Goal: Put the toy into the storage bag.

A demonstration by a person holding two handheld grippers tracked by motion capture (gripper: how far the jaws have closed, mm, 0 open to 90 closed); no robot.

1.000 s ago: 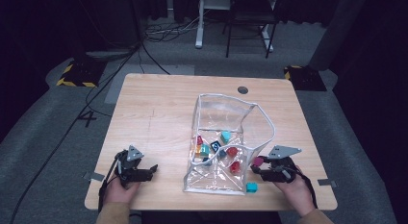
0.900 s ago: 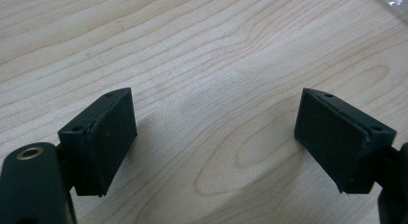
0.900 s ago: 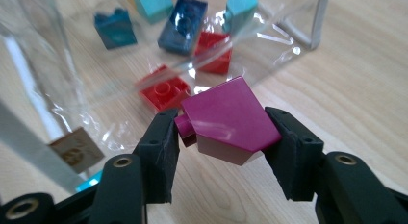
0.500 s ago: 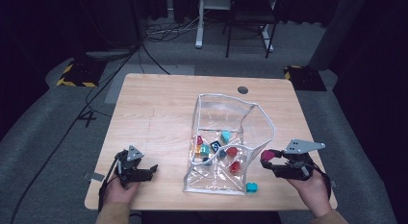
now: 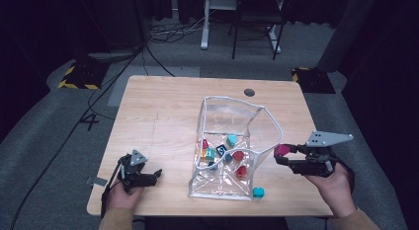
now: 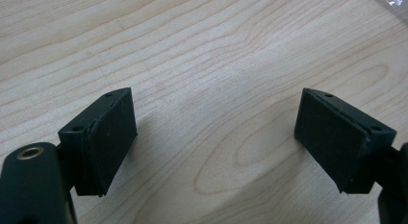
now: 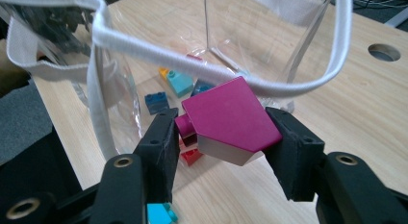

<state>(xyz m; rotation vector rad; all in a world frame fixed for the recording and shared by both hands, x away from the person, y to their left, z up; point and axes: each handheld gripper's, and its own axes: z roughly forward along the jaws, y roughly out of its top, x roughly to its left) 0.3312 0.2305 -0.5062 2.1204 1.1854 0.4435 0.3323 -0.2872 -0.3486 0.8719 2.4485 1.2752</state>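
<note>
A clear plastic bag with a white rim stands open at the table's middle, holding several small toy bricks. My right gripper is raised just right of the bag's rim, shut on a magenta brick. A teal brick lies on the table by the bag's front right corner, also seen under the jaws. My left gripper rests low at the front left, open, with bare wood between its pads.
The wooden table has a round cable hole at the back. Chair and desk legs stand on the floor beyond, with cables and yellow-black striped blocks to the left.
My right gripper has lifted off the table with the magenta brick and moved up beside the bag's rim. The left gripper has stayed where it was.
</note>
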